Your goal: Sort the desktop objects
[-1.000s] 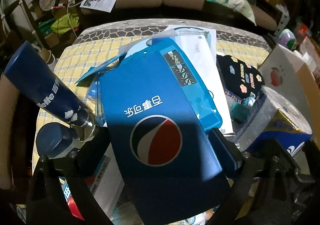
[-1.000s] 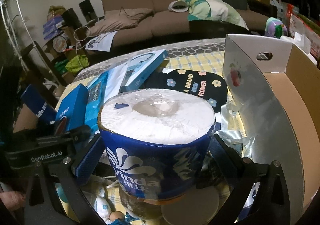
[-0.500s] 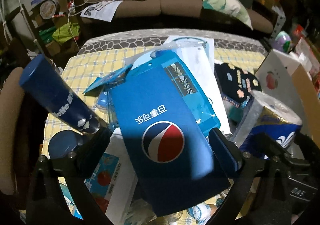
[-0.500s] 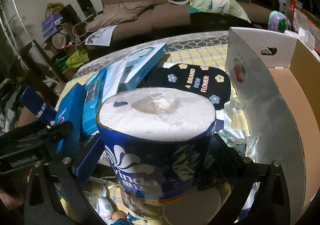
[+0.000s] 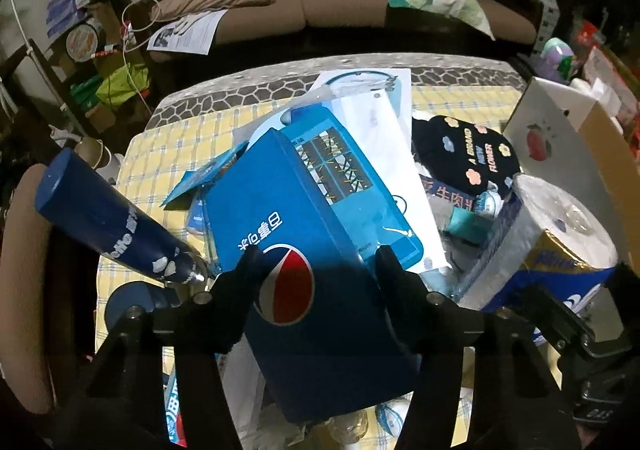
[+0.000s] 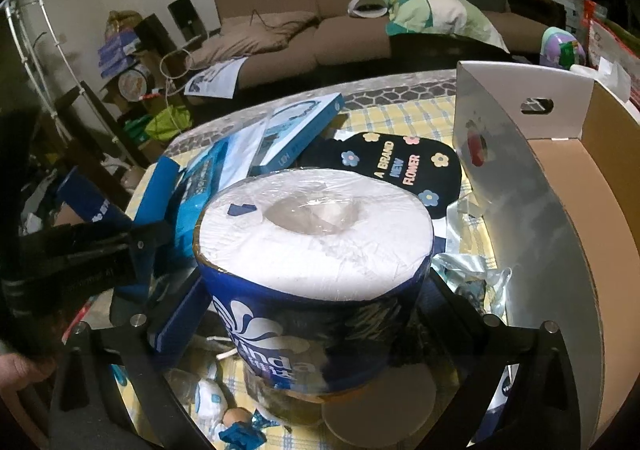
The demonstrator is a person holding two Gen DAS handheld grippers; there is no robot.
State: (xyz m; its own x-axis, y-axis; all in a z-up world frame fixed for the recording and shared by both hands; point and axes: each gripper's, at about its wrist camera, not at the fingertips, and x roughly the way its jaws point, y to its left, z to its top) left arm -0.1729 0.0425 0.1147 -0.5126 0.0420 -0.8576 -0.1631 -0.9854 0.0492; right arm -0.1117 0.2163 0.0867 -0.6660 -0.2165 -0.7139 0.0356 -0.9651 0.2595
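A: Left gripper (image 5: 318, 270) state?
B: Jaws just closed in on the Pepsi box (image 5: 296, 250), fingers (image 5: 250, 270) pressing both sides. Box lies tilted on the pile near the table's (image 5: 160, 153) front edge.
A: Right gripper (image 6: 316, 314)?
B: Spread wide around the tissue roll (image 6: 316, 234), fingers against both sides of the wrap. Roll is upright, lifted off the front right part of the table.
A: Beside the Pepsi box?
B: Shaving can (image 5: 116, 226) leaning, toward the left edge. Teal pack (image 5: 352, 177) under the box's far end, white box (image 5: 380, 113) past that.
A: Further back?
B: Black pouch (image 6: 396, 165) mid-table, right of the white box. Carton (image 6: 560, 209) open along the right edge. Sofa (image 6: 320, 1) behind the table.
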